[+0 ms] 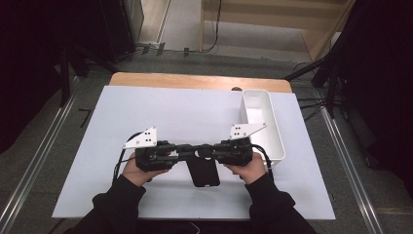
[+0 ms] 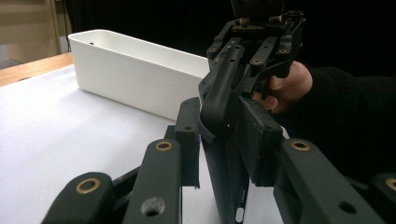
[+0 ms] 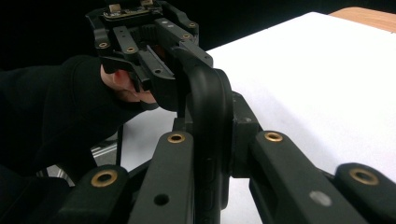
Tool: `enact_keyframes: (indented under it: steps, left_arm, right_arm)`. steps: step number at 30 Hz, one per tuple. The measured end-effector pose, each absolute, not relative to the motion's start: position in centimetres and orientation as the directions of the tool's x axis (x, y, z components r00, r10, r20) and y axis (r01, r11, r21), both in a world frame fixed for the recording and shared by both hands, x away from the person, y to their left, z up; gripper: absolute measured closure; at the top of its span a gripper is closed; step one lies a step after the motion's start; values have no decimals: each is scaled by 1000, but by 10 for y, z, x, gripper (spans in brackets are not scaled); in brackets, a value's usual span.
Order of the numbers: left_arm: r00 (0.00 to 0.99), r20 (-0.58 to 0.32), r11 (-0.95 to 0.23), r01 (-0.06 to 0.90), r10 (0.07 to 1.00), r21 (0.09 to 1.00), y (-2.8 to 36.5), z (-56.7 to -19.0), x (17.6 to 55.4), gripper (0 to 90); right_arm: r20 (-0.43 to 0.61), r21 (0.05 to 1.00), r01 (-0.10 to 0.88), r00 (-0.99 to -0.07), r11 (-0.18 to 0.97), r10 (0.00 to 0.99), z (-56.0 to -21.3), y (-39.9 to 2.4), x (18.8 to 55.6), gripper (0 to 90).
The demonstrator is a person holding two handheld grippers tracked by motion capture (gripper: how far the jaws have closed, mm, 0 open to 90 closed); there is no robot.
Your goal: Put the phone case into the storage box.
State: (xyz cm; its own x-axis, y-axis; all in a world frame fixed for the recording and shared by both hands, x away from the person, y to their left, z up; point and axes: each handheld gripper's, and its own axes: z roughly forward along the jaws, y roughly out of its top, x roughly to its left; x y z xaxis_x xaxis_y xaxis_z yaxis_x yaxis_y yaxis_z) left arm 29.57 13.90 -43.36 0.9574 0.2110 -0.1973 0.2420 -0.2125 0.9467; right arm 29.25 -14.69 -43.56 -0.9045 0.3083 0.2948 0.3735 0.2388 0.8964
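- The black phone case (image 1: pixel 203 170) is held on edge above the near middle of the white table cover (image 1: pixel 185 112), between the two grippers, its long axis running toward the person and its far end caught between the facing tools.
- It lies straight ahead of both tools: the left gripper (image 1: pixel 179 150) reaches in from the left and the right gripper (image 1: pixel 210 150) from the right, their tips nearly meeting over the case's upper edge. Neither hand is clearly nearer; the case sits midway.
- In the right gripper view the case (image 3: pixel 210 121) stands between the pads (image 3: pixel 243 140), which press its rounded rim; the right jaws are clamped narrow on it.
- In the left gripper view the case (image 2: pixel 229 172) stands in the gap. The right-hand pad (image 2: pixel 259 135) lies against it, while the other pad looks just beside it, so I judge the left jaws narrow around the case but not yet firmly pressing; full contact is hard to tell.
- The case looks matte black and soft, with rounded corners, raised side buttons and a small slot on its edge (image 2: pixel 239 212). It would likely flex if pulled.
- The next move probably turns on both tools gripping the same thin edge from opposite sides.
- A white bin (image 1: pixel 265 126) stands on the right of the table, just beyond the right hand (image 1: pixel 251 169), well apart from the left hand (image 1: pixel 139 171).
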Motion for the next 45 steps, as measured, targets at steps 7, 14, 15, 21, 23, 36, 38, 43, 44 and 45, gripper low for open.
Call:
enact_keyframes:
  steps: [7,14,15,21,23,36,38,43,44,45]
  left_arm:
    - [955,-201,-224,249,216,942,140,-433,297,782]
    - [956,-194,-220,243,222,945,140,-431,296,793]
    - [955,-196,-217,244,222,945,140,-431,296,795]
    - [950,-209,-221,261,232,940,140,-427,295,801]
    - [949,-211,-222,264,236,939,140,-426,295,802]
    - [940,-235,-231,293,245,928,138,-422,294,804]
    - [939,-238,-231,296,249,927,138,-422,294,804]
    - [936,-245,-227,304,255,925,141,-420,294,803]
    - [936,-240,-228,300,257,926,141,-420,293,803]
    - [935,-235,-227,297,265,928,141,-420,293,803]
  right_arm:
    - [301,893,378,-905,243,301,-436,-146,292,799]
    - [296,896,372,-908,244,298,-436,-146,292,799]
    - [296,896,371,-908,242,297,-436,-146,292,798]
    - [297,898,371,-908,237,297,-435,-146,292,796]
    - [297,899,370,-908,233,296,-435,-146,292,795]
    - [286,897,364,-911,252,297,-433,-143,289,717]
    - [267,901,348,-916,260,299,-433,-142,288,663]
    - [238,902,328,-921,281,309,-433,-139,286,501]
    - [233,902,324,-922,285,310,-433,-139,286,454]
    - [233,901,327,-919,284,318,-433,-138,285,426]
